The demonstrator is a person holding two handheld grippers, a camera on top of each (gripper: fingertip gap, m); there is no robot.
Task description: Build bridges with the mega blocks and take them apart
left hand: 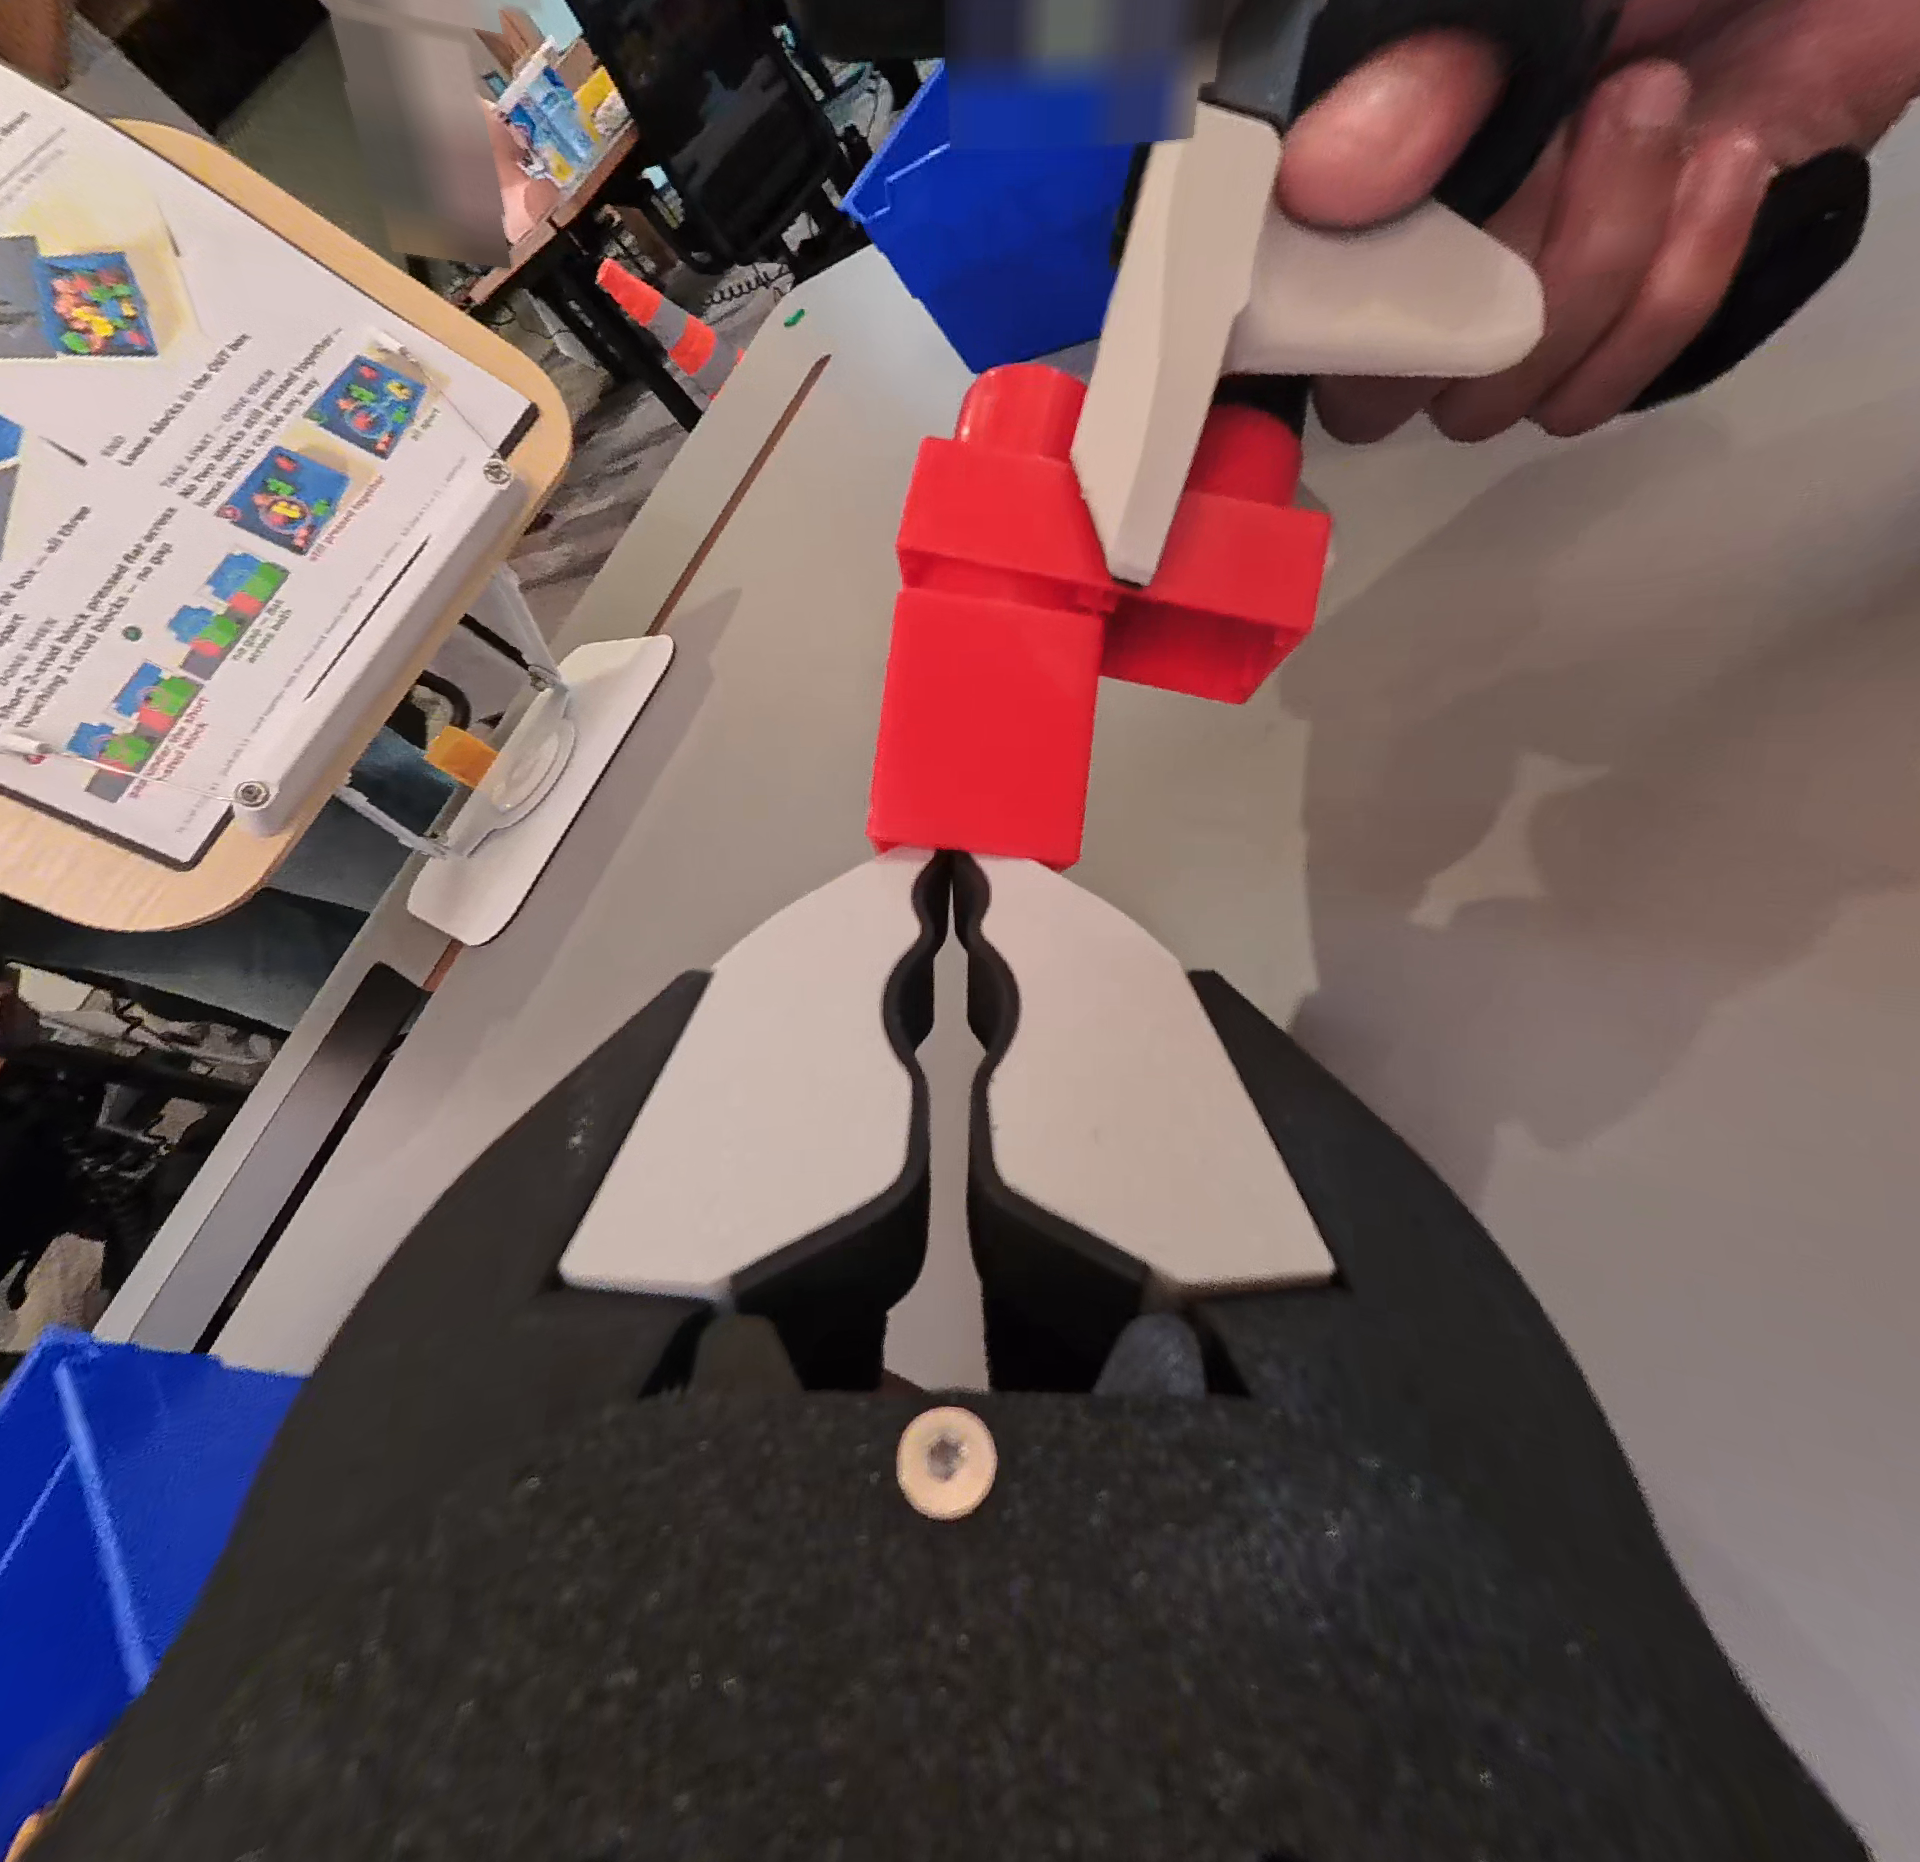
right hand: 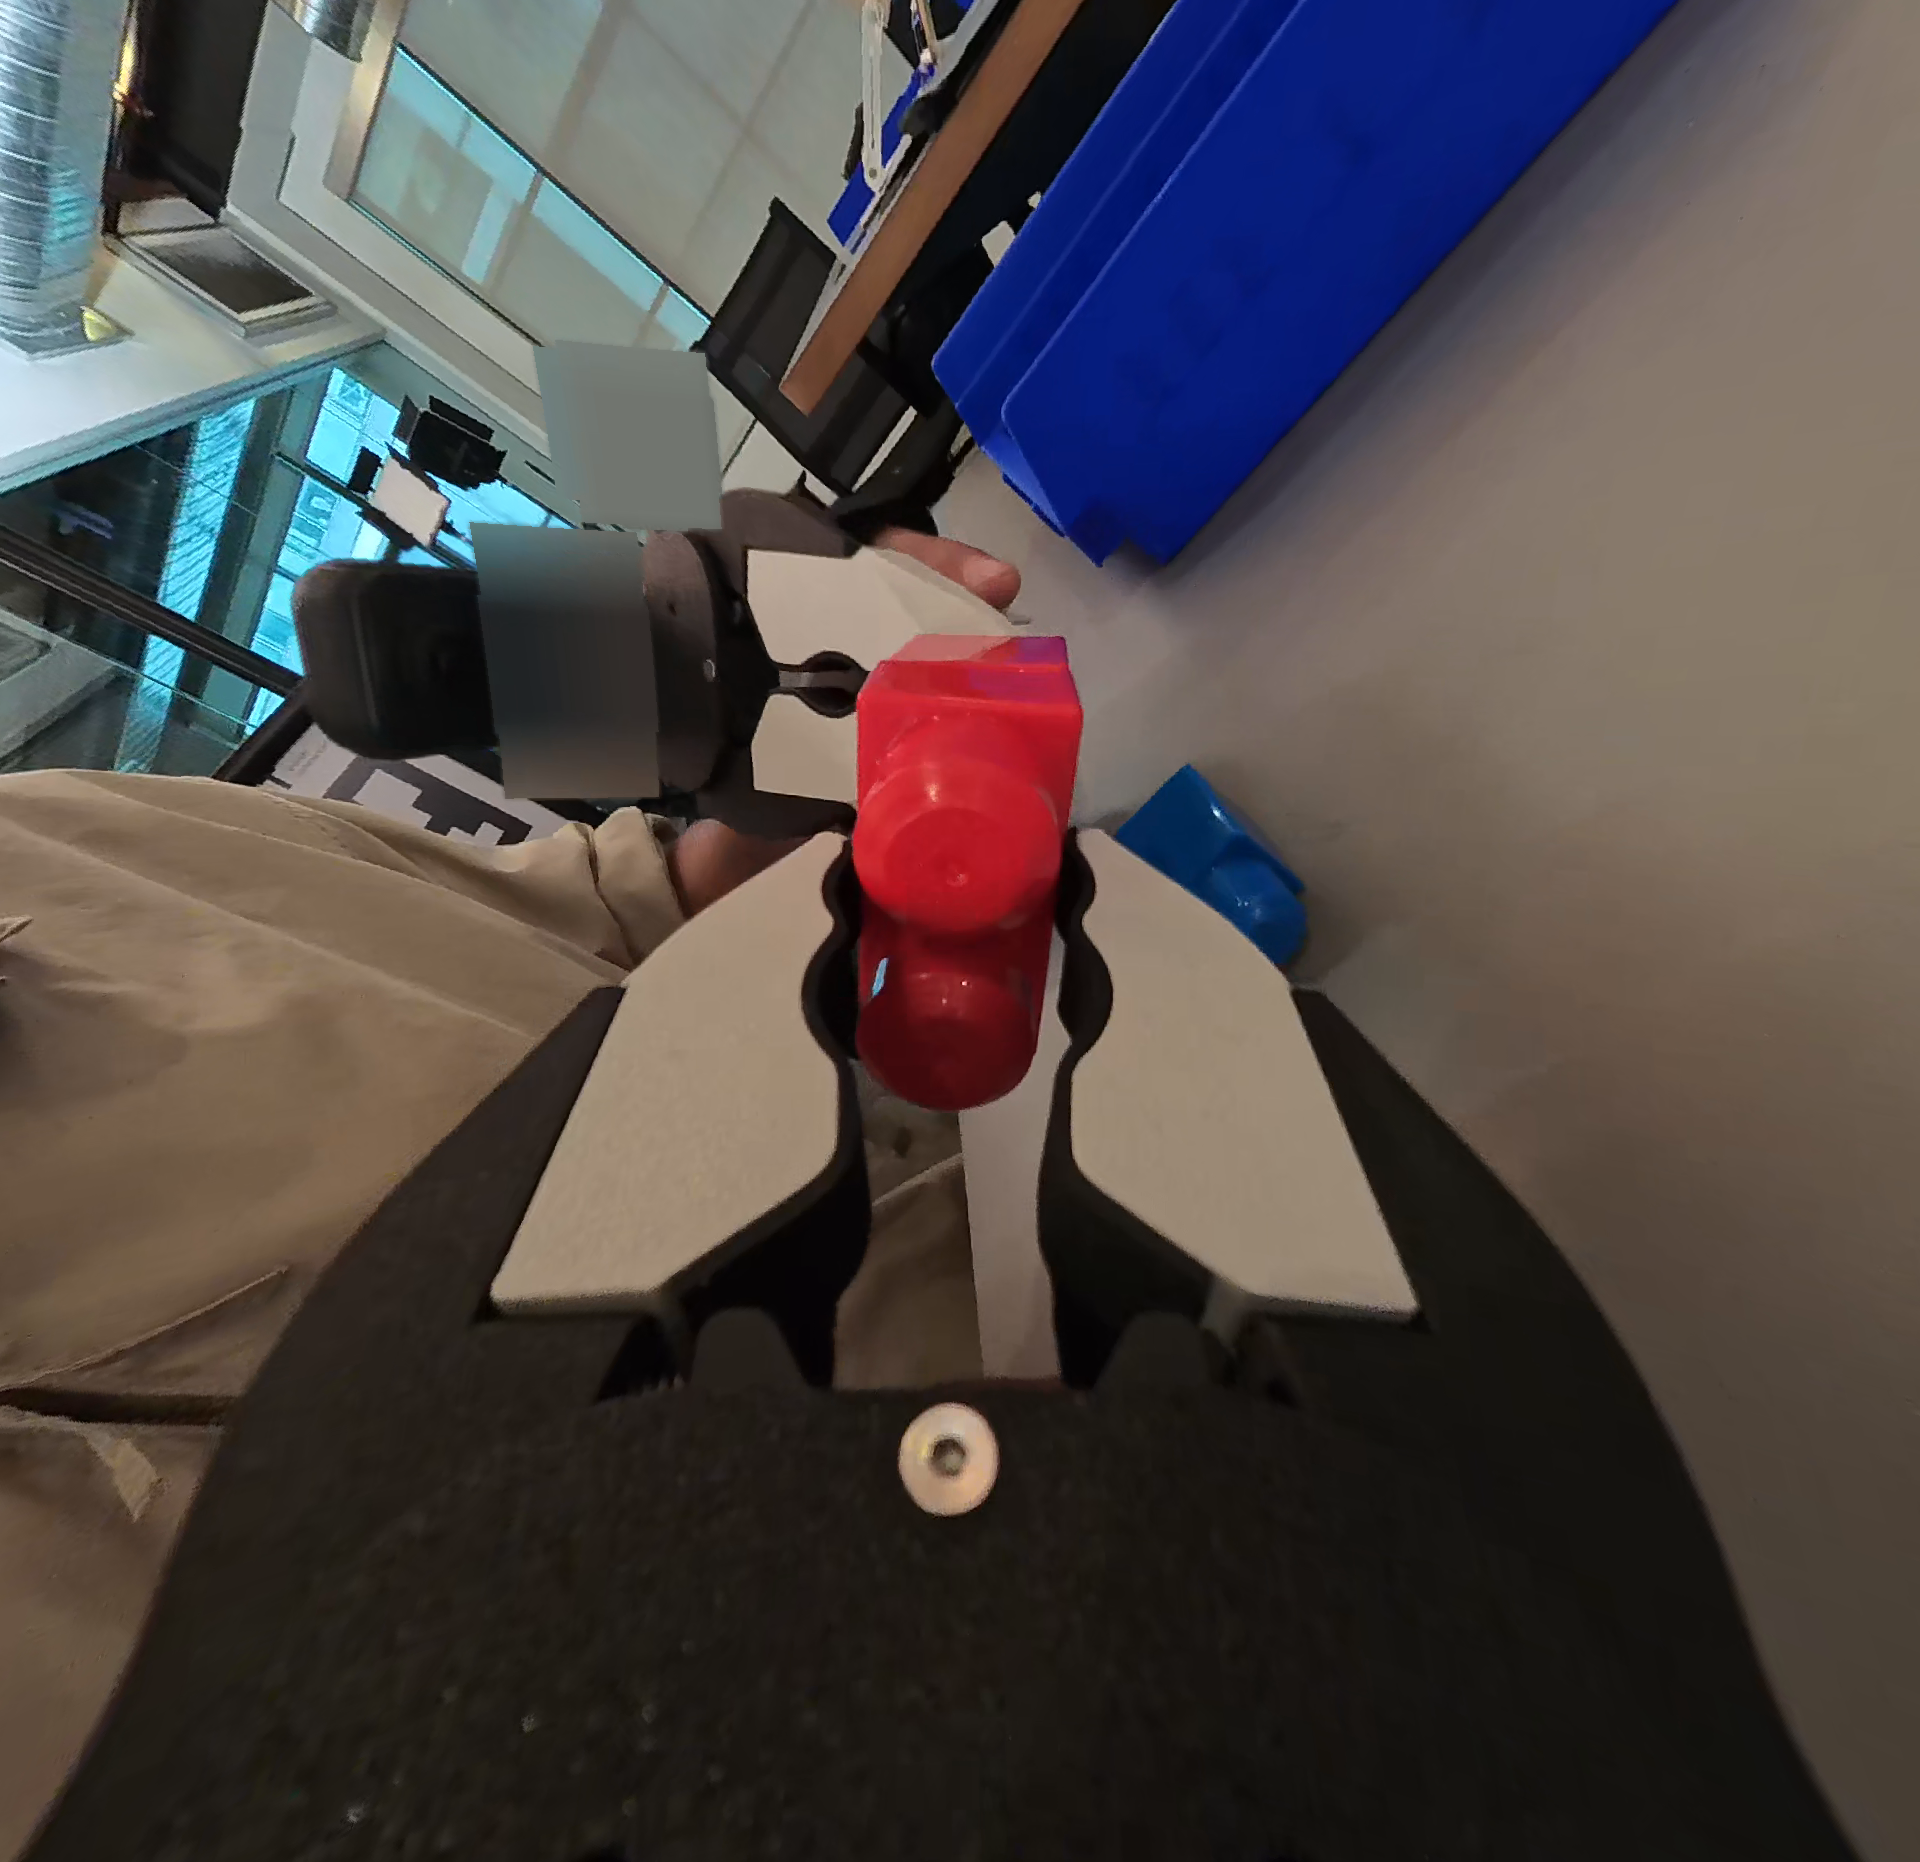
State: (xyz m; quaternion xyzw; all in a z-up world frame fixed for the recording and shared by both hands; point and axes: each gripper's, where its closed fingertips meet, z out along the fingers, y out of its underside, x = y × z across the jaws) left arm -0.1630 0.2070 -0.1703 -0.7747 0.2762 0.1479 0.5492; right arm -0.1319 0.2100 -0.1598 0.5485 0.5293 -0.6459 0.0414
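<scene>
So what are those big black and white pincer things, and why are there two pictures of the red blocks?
They are hand-held grabbers, not a robot: a person squeezes one in each hand. Each has a small camera looking along its jaws, so each picture comes from one grabber.

In the left camera's picture, the left gripper pinches the bottom edge of a tall red plastic block. A wider red plastic block with two round studs is stuck on it, and the right gripper, held by a hand, grips that one.

The right camera's picture shows the same blocks from the stud end, held above the grey table. A small blue plastic block lies on it, near blue plastic bins.
</scene>
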